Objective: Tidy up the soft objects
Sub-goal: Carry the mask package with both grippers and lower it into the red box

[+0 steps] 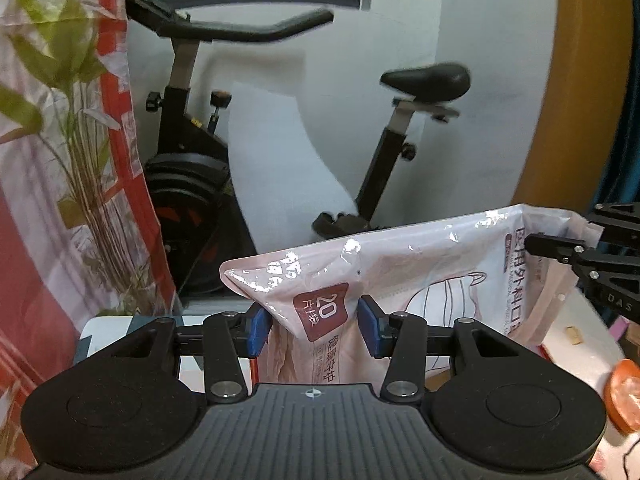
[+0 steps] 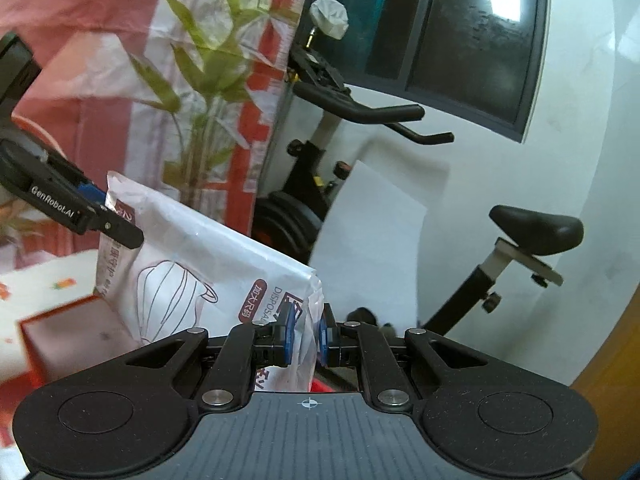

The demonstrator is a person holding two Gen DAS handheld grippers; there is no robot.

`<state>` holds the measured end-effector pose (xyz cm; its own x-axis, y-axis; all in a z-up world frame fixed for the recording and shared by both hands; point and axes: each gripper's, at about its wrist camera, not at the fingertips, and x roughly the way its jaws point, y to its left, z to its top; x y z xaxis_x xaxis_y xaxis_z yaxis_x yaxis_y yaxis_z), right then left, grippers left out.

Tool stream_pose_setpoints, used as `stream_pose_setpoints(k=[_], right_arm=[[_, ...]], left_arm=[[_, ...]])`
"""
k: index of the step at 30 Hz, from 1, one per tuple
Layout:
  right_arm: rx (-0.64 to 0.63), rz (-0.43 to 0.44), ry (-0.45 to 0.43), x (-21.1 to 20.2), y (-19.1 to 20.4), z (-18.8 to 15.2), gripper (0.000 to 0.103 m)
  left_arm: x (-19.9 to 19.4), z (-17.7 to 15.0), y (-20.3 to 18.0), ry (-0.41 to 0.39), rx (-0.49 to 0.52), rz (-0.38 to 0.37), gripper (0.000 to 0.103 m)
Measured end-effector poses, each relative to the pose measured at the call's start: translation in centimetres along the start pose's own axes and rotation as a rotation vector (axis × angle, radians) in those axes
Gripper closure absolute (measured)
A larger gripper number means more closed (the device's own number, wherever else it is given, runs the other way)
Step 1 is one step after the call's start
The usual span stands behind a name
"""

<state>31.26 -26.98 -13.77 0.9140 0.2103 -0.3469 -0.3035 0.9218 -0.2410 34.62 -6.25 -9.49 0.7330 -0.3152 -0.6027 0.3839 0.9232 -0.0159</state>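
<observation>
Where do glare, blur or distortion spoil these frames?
Left wrist view: white glare on the glossy pink-and-white plastic mask packet; the black exercise-bike saddle is smeared by motion blur. Right wrist view: fisheye bends the dark window frame; the green leafy plant looks soft.

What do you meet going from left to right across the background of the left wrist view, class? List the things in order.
Red-and-white patterned cloth → green leafy plant → exercise bike handlebar → bike saddle → orange-brown panel.
</observation>
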Motion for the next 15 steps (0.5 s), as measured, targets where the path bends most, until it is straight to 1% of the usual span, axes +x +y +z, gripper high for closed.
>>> stream_pose_setpoints(k=[3,6,11,15], right_arm=[[-0.049,-0.042,-0.005,2.3,0.0,-0.8,0.092],[-0.049,-0.058,-0.008,3.7,-0.3,-1.7,0.092],[-0.082,-0.077,-0.003,5.6,0.0,-3.2,0.092],[-0.102,-0.08,0.009,6.6,0.4,-4.3,0.092]], left_arm=[[2.6,1.0,0.0,0.032,-0.01,0.024,0.054],[4.8,1.4,0.1,0.043,-0.012,0.033,0.054],[7.5,1.1,0.4,0.063,-0.014,0.038,0.055],[9.3,0.2,0.0,0.092,0.027,0.062,0.057]])
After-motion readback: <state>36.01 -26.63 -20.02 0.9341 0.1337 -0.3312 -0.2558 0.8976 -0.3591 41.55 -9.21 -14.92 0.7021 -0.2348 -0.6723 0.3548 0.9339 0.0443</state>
